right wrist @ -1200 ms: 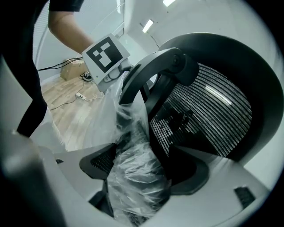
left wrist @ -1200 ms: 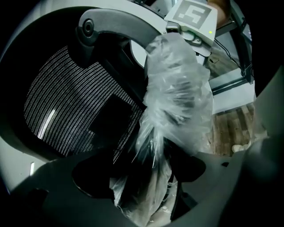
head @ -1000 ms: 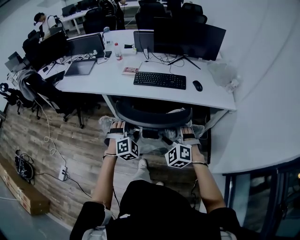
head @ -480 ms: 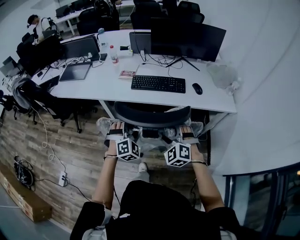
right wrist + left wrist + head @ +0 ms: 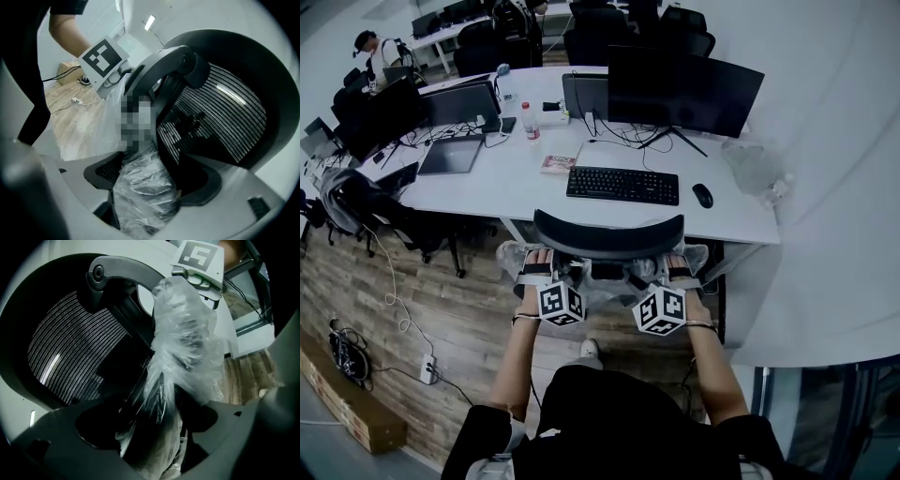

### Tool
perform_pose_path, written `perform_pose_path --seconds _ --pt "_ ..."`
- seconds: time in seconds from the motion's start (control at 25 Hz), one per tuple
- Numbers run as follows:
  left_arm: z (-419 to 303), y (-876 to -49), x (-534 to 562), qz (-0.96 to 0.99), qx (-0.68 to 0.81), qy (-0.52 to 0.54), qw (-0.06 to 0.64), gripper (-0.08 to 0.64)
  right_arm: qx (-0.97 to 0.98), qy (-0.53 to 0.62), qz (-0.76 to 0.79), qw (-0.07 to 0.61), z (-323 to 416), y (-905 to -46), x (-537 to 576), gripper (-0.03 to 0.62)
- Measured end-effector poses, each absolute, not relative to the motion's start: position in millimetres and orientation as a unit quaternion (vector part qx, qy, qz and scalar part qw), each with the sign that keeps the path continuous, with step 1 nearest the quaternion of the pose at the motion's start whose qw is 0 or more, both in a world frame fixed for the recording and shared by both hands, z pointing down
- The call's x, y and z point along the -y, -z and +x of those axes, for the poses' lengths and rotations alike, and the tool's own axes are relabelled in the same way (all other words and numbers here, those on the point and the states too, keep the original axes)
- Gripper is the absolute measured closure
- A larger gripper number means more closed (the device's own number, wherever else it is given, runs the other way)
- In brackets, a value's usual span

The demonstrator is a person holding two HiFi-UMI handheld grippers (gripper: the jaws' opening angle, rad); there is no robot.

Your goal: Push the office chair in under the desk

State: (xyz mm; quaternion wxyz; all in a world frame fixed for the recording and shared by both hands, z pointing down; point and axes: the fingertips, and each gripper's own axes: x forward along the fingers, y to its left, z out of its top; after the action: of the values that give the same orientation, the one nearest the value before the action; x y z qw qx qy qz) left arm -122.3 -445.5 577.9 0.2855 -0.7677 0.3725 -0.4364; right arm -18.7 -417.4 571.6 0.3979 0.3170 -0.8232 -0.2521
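Head view. The office chair point(image 5: 608, 234) stands in front of the desk point(image 5: 506, 183), its curved back lying along the near edge, below the keyboard point(image 5: 623, 185) and mouse point(image 5: 702, 195). The seat is hidden beneath the back, so I cannot tell how far under it is; judged nearly in. The left gripper point(image 5: 534, 267) and right gripper point(image 5: 677, 267) sit either side of the back, each on a plastic-wrapped arm: left armrest point(image 5: 511, 253), right armrest point(image 5: 698, 255). An even two-point hold probably keeps the chair rolling straight, not swivelling.

Left gripper view. The jaws are drawn in on the crinkled plastic point(image 5: 183, 348) round the armrest, which fills the gap between them. The mesh back point(image 5: 75, 352) is just beside. The other gripper's marker cube point(image 5: 197, 256) shows across the chair.

Right gripper view. Same hold mirrored: the jaws are closed on the wrapped armrest, with plastic bunched between them and the mesh just beside. The grip is low on the arm, presumably so the push goes through the frame. Risk: the plastic may slip under load.
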Motion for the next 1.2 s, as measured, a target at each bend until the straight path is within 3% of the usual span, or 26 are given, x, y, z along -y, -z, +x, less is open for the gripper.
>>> perform_pose_path --seconds 1.2 --pt "-172 -578 560 -0.778 -0.357 0.42 0.301 0.161 0.816 0.245 0.35 0.389 -74 -570 524 0.235"
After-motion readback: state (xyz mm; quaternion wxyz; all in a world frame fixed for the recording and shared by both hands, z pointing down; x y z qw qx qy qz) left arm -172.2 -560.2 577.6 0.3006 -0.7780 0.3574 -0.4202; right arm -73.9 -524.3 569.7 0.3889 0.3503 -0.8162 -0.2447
